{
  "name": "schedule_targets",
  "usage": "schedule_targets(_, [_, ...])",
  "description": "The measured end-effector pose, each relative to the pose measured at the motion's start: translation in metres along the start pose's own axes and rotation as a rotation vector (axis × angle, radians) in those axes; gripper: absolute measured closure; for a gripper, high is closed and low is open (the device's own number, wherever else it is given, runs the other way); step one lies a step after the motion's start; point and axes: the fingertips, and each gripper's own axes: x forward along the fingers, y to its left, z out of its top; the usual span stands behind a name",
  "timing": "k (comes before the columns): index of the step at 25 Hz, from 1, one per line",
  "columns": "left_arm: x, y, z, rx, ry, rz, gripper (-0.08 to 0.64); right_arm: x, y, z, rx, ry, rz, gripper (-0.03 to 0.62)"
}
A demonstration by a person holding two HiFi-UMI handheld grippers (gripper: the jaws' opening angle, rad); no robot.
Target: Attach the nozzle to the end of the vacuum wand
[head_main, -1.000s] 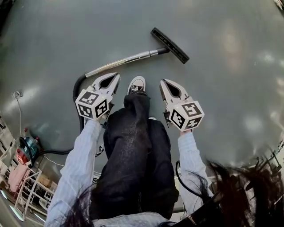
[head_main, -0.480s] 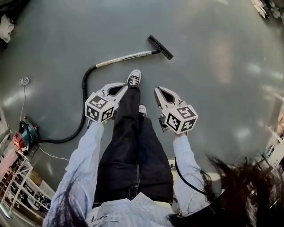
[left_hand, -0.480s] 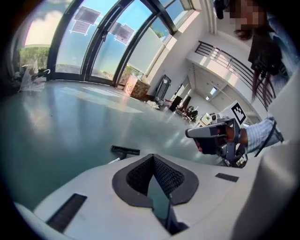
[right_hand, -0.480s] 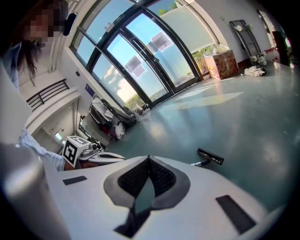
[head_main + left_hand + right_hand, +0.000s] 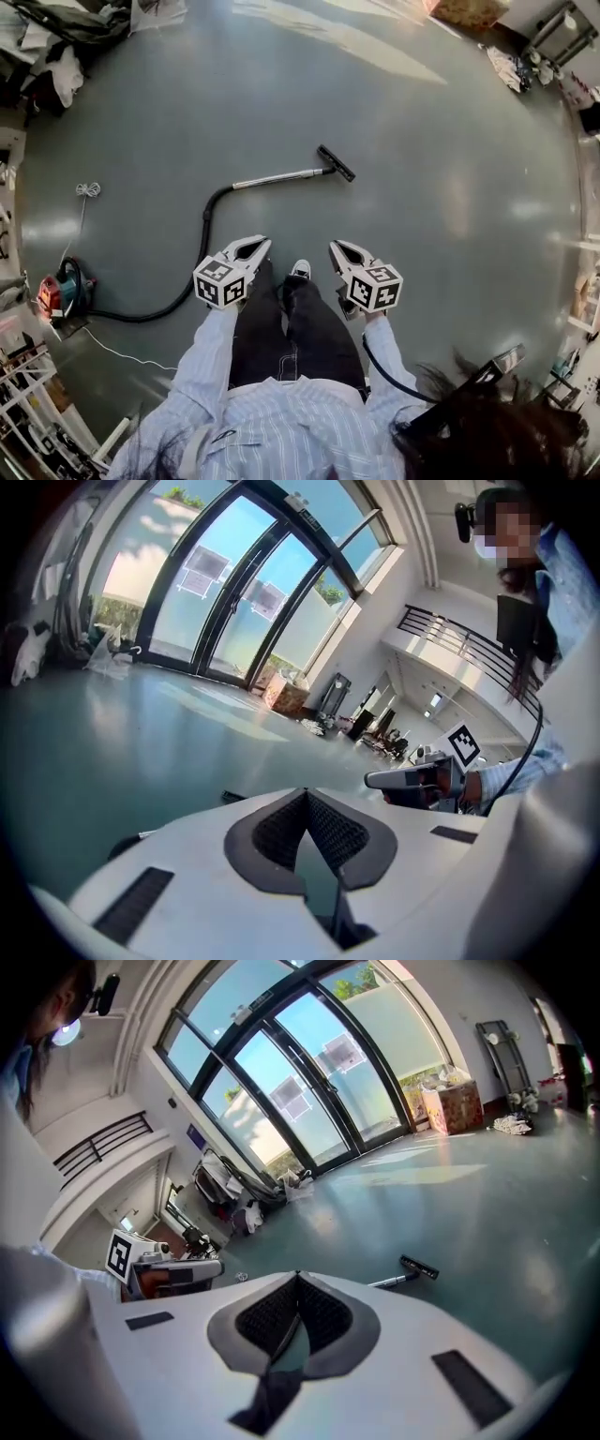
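Left tool (image 5: 262, 241) and right tool (image 5: 335, 246) hang closed and empty, well apart from the nozzle (image 5: 336, 163), which looks already seated on the wand (image 5: 281, 176), so nothing needs holding.

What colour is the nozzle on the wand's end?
Black nozzle, seen best in the head view.

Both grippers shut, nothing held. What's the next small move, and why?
Probably just a check: the nozzle appears already seated on the end of the vacuum wand, on the floor ahead. Left gripper and right gripper are shut and empty, so I'd lower one toward the joint to confirm it.
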Motion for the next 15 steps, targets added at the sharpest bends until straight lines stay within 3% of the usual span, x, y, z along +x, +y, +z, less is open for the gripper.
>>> schedule_targets(2, [-0.029, -0.002, 0.002, 0.002, -0.025, 0.019, 0.555, 0.001, 0.021, -0.010, -0.006, 0.016, 0.015, 0.588])
schedule_targets(8, [-0.087, -0.001, 0.001, -0.098, -0.155, 0.055, 0.555, 0.019, 0.065, -0.017, -0.112, 0.051, 0.026, 0.588])
schedule_targets(15, [-0.156, 0.012, -0.023, -0.033, -0.164, 0.007, 0.555, 0.048, 0.146, -0.013, -0.166, -0.030, 0.013, 0.588])
